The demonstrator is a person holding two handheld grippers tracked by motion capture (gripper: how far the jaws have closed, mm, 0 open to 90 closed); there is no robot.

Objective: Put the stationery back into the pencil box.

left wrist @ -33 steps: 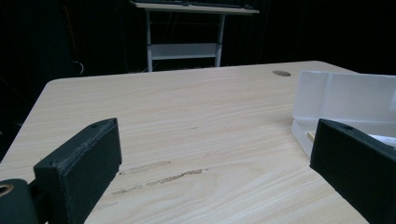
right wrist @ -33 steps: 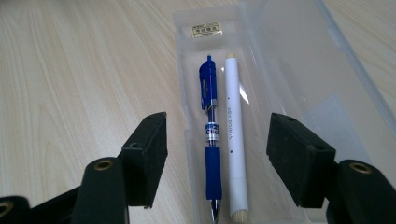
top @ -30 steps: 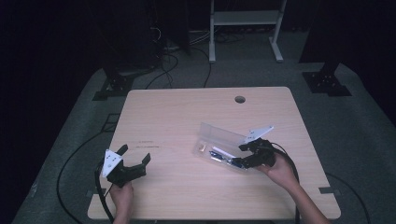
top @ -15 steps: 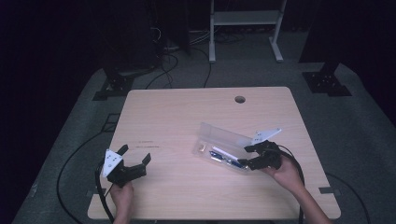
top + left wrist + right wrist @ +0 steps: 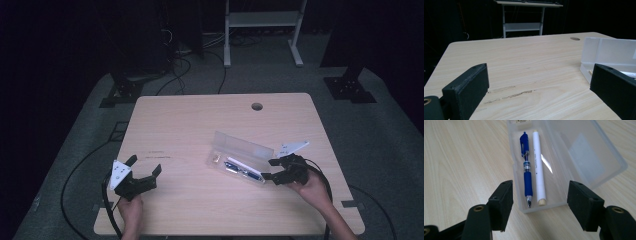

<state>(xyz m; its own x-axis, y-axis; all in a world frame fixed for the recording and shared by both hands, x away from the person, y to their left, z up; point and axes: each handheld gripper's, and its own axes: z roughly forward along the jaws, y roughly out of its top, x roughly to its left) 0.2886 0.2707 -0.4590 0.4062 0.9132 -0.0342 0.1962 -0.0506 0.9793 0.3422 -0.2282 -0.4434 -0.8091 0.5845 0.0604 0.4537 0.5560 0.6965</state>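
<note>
Hovering with jaws spread, the right gripper (image 5: 540, 202) faces the near end of an open clear pencil case (image 5: 571, 157) at the centre of its view.

Inside the case lie a blue pen (image 5: 526, 177) and a white pen (image 5: 537, 170) side by side; the white pen's small print is too blurred to read, and a pale item at the top edge is cut off. Low at the high view's left, the left gripper (image 5: 142, 172) also stands open, holding nothing, over bare table (image 5: 200, 125); its own view crops the case at the right edge.
</note>
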